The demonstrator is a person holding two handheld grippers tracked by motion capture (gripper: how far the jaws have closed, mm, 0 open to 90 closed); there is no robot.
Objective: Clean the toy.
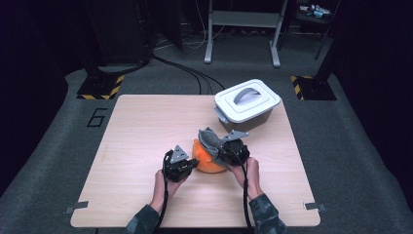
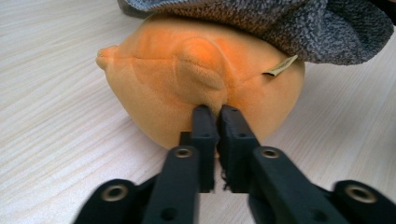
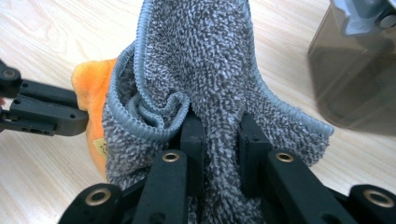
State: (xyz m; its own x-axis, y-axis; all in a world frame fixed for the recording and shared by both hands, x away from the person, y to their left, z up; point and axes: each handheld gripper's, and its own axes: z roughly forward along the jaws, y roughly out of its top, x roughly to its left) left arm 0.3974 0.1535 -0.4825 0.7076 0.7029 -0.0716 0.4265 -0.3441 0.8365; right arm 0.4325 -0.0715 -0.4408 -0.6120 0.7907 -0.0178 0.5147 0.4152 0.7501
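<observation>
Step in hand: wiping/covering the round orange plush toy (image 1: 208,163) at mid-table, w/ left gripper (image 2: 215,112) jaws pinched on its plush fold and right gripper (image 3: 219,128) jaws clamped on the grey knitted cloth (image 3: 205,60) draped over it; next move likely calls for steady left hold while cloth is drawn across.

Camouflage sleeves (image 1: 265,214), apparently; 2 black grippers.

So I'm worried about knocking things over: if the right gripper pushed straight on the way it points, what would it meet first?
Beyond the grey cloth it already clamps, probably the bin, though depth is unclear.
</observation>
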